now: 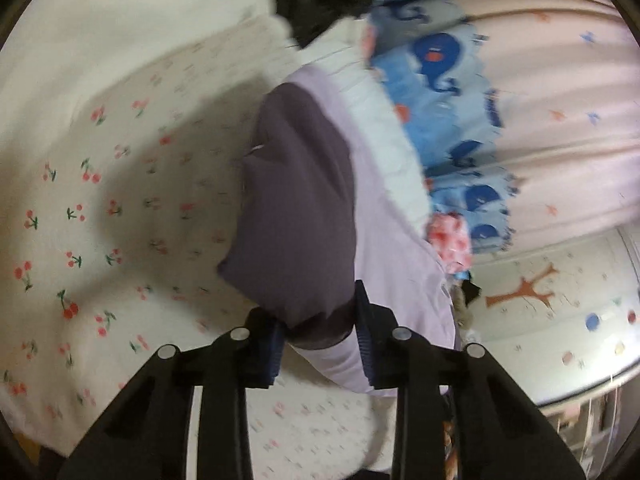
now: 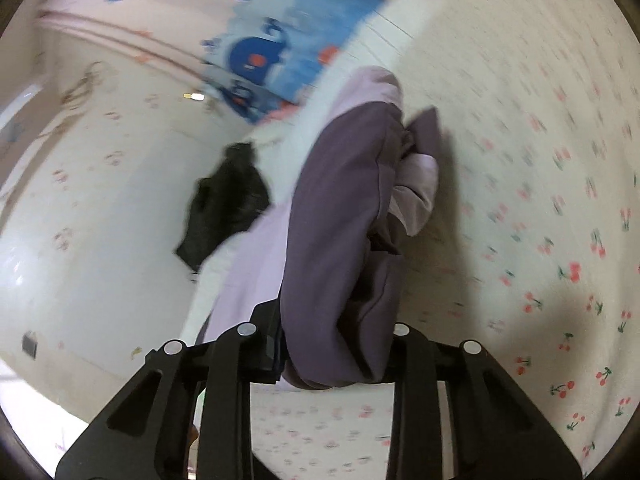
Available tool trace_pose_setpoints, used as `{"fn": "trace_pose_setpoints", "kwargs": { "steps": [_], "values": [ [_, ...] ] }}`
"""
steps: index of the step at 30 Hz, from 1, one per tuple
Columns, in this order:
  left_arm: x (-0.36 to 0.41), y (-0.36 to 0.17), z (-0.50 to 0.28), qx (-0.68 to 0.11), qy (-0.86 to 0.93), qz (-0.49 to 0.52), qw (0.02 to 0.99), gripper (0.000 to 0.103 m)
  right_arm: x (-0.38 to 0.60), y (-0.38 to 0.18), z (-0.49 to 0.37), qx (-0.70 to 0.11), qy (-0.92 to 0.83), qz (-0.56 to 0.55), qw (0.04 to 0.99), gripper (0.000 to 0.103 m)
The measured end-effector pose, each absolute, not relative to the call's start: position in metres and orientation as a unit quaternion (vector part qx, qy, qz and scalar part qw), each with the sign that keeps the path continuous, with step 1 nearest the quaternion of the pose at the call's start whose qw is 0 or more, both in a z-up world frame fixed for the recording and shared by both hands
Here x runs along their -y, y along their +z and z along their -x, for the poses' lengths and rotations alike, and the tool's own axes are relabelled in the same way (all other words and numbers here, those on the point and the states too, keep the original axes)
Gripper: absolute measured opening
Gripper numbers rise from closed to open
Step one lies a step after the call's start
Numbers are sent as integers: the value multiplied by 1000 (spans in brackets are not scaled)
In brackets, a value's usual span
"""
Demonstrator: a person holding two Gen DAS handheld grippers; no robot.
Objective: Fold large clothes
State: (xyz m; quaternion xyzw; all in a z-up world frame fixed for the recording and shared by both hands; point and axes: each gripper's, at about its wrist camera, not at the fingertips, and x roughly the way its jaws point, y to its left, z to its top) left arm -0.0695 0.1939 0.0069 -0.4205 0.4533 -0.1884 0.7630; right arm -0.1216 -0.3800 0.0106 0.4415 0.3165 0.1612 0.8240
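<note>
Two handheld grippers pinch a purple two-tone garment (image 1: 296,208) above a cherry-print bed sheet (image 1: 80,208). In the left wrist view, the left gripper (image 1: 320,344) has its jaws clamped on the garment's near edge at lower centre, dark purple over pale lilac. In the right wrist view, the right gripper (image 2: 336,356) is likewise clamped on a thick bunch of the same garment (image 2: 336,216), which hangs away toward the centre of the frame.

The risk, judging from these views: each grip takes a bunched wad rather than a clean corner, so a layer could slip free when the cloth is pulled taut, or the fold could come out crooked. The trailing lilac part might also drag across the sheet.

Much stays unclear. Motion blur softens both views. The garment's shape, sleeves and far edges cannot be made out. The right gripper's right-hand jaw is hidden behind cloth. A blue whale-print fabric (image 1: 444,120) and a dark cloth (image 2: 228,204) lie beyond.
</note>
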Motion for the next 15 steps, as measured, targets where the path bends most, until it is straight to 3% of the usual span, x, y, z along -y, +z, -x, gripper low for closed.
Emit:
{"fn": "trace_pose_setpoints", "kwargs": {
  "steps": [5,7,8,10,11,13,15],
  "values": [
    [-186,14,113,-459,-207,408,761,32,398,12,177,-321,155,-430,829,28],
    [-181,-21,123,-504,-186,398,743,47,405,-28,183,-389,129,-433,803,34],
    [-180,-49,125,-537,-159,404,723,49,409,-55,186,-429,106,-444,780,38],
    [-182,-70,131,-543,-141,427,709,57,417,-75,203,-431,99,-469,765,42],
    [-182,-72,134,-535,-141,427,715,60,418,-71,209,-423,93,-467,771,43],
    [-180,-66,137,-508,-141,414,742,78,417,-47,221,-412,60,-424,804,46],
    [-177,-60,130,-492,-132,389,768,83,411,-10,222,-396,-5,-339,853,51]
  ]
}}
